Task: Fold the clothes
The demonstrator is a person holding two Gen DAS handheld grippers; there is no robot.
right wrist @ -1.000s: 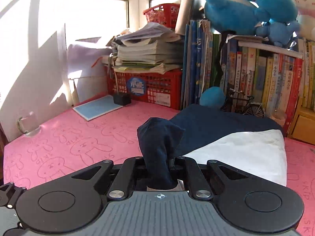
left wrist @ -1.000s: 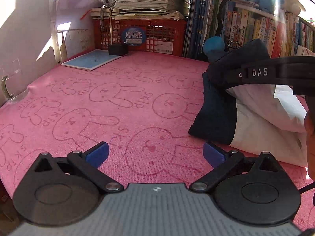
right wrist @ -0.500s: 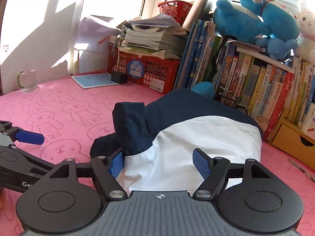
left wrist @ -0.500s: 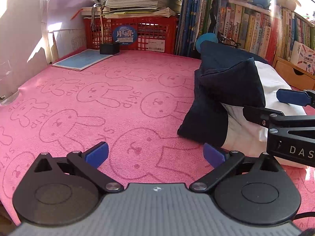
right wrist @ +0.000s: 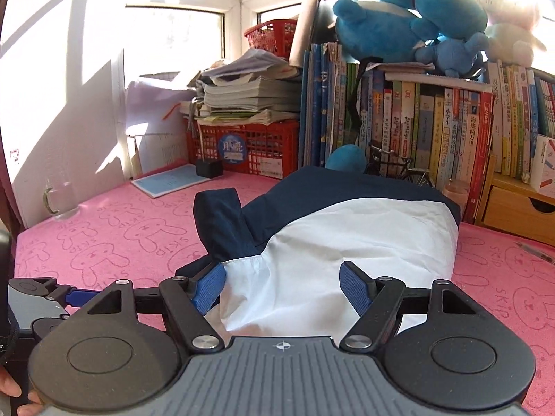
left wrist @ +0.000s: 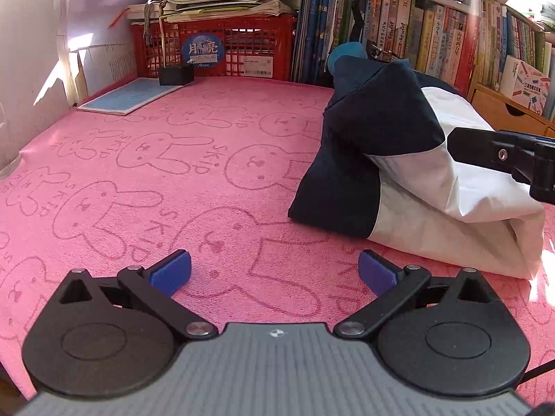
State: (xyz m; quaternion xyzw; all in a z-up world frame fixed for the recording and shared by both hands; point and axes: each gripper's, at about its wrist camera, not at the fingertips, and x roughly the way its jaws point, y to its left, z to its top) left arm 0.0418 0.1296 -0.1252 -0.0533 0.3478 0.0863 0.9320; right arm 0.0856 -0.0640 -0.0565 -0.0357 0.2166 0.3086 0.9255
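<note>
A folded navy and white garment [left wrist: 409, 173] lies on the pink rabbit-print cloth [left wrist: 156, 173], right of centre in the left wrist view. A navy sleeve lies folded over its top. My left gripper [left wrist: 274, 274] is open and empty, low over the cloth, in front and left of the garment. My right gripper [right wrist: 282, 289] is open just above the garment's white part [right wrist: 347, 242], holding nothing. Its arm shows at the right edge of the left wrist view [left wrist: 503, 159].
A red basket [left wrist: 222, 52] with stacked papers stands at the back. Rows of books [right wrist: 433, 131] and blue plush toys [right wrist: 416, 17] line the back right. A blue notebook [left wrist: 135, 95] lies at back left. A wooden drawer box [right wrist: 520, 208] stands right.
My right gripper was shut on the navy sleeve, laid it over the garment, opened and drew back. My left gripper stayed open and shifted slightly.
</note>
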